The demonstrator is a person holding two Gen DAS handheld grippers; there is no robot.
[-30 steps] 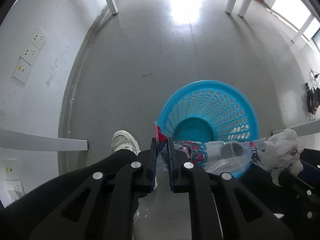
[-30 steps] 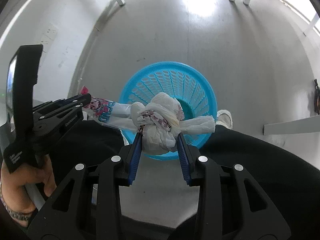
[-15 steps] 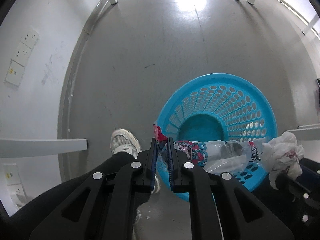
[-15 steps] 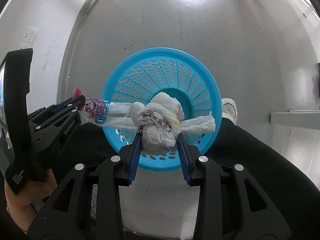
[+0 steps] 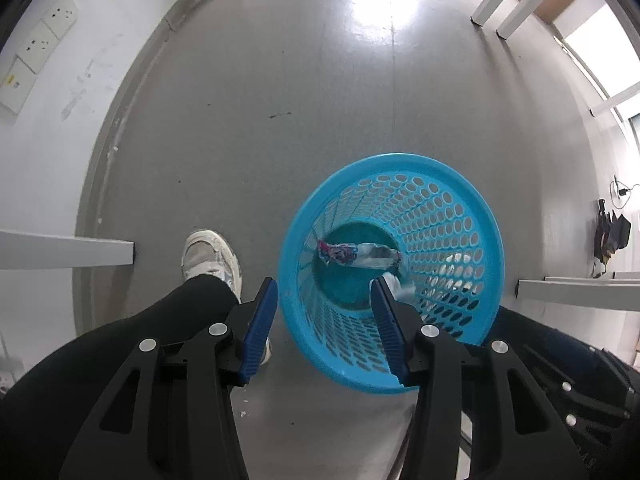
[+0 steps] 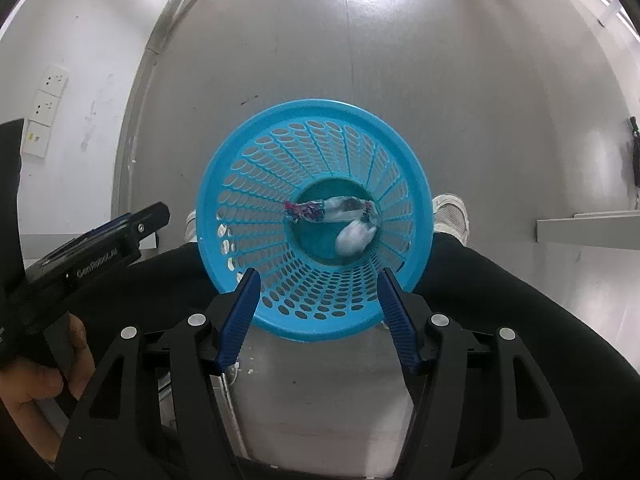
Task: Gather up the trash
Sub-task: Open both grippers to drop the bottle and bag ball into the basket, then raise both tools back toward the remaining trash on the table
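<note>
Both released, jaws just opened, nothing between them: left gripper (image 5: 324, 324) and right gripper (image 6: 318, 312) above round perforated blue plastic basket (image 6: 412, 168) on the floor. Clear printed plastic wrapper (image 6: 332, 209) flat across the basket bottom, long axis left to right, crumpled white plastic bag (image 6: 356, 236) touching its right end. Straight below the right gripper, right of the left one.

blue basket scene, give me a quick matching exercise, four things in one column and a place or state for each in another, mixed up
Things:
1. blue basket
2. printed wrapper
3. white crumpled bag
4. left gripper

Places or states:
A. jaws apart, nothing between them
B. stands on the grey floor
C. lies across the basket's bottom, colourful end left
D. balled up just below the wrapper's clear end

Pairs: 1-B, 2-C, 3-D, 4-A
</note>
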